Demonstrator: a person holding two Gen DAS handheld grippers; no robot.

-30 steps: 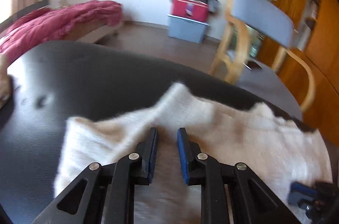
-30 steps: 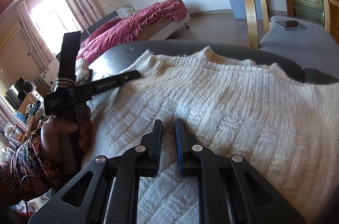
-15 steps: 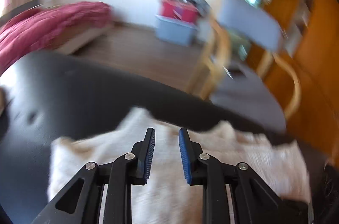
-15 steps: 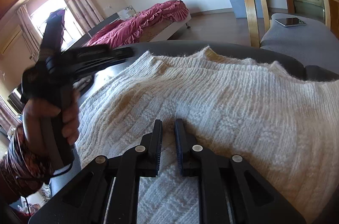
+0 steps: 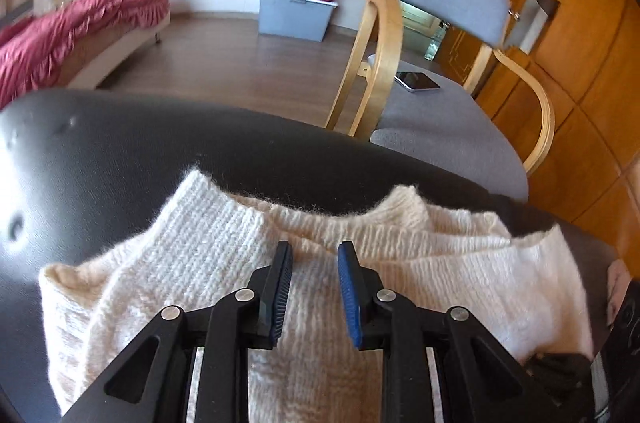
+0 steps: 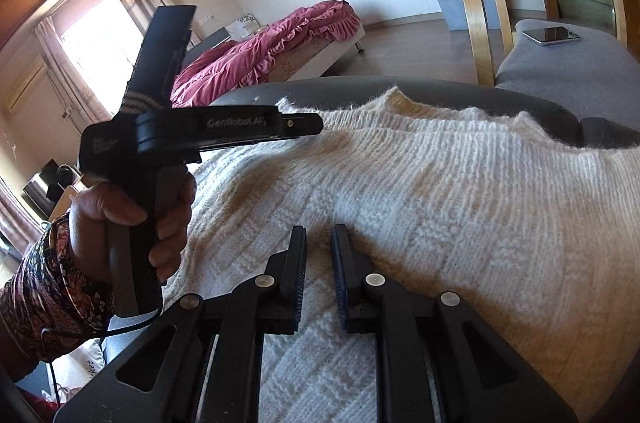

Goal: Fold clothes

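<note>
A: Since a second ago the left gripper (image 5: 314, 287) has swung across the cream knit sweater (image 5: 224, 263) toward its neckline, and its jaws have just been opening; nothing sits between them.

B: And the right gripper (image 6: 319, 277)?

A: Unmoved, jaws nearly together with a narrow gap, low over the knit; whether it pinches any yarn I can't tell.

B: Where does the sweater lie?

A: Flat on the dark table (image 5: 100, 151), collar at twelve o'clock from the left gripper, body spreading to three and nine.

B: What might go wrong?

A: My guess: loose, fuzzy knit could snag on the ribbed pads, or the left jaws might catch only the top layer at the collar, dragging the fold crooked.
</note>
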